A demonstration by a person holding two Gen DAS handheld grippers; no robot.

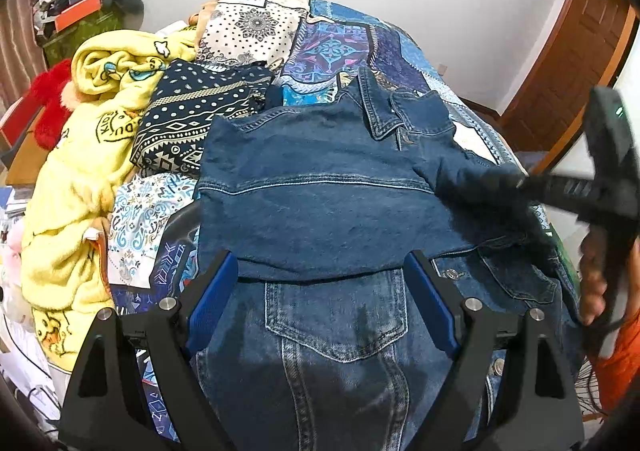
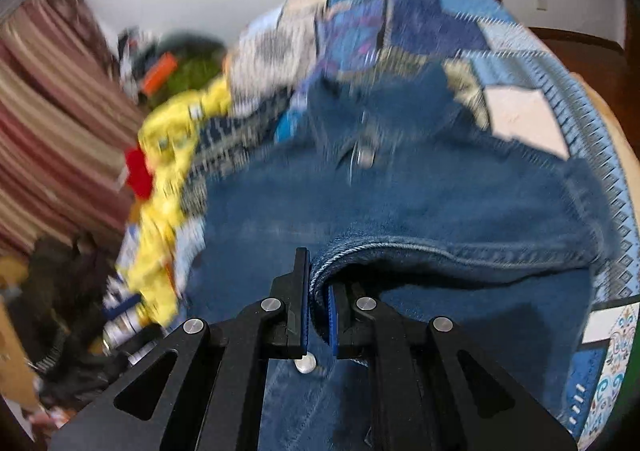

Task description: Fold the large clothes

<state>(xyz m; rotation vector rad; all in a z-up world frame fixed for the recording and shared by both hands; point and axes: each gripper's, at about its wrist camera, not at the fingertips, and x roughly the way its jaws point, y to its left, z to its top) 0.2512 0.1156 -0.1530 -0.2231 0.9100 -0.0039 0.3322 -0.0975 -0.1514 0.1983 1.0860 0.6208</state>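
Your left gripper (image 1: pixel 320 291) hovers low over the denim jacket (image 1: pixel 320 203), jaws spread wide, empty; your right gripper (image 2: pixel 319 315) pinches its folded hem.

Left hand-held gripper (image 1: pixel 320 291) gapes; right (image 2: pixel 319 307) pinched.

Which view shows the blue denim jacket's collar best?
Left wrist view: the blue denim jacket lies sharp there, its collar clear at the far end. The right wrist view, motion-blurred, shows the collar only smeared, though the right gripper clamps a hem.
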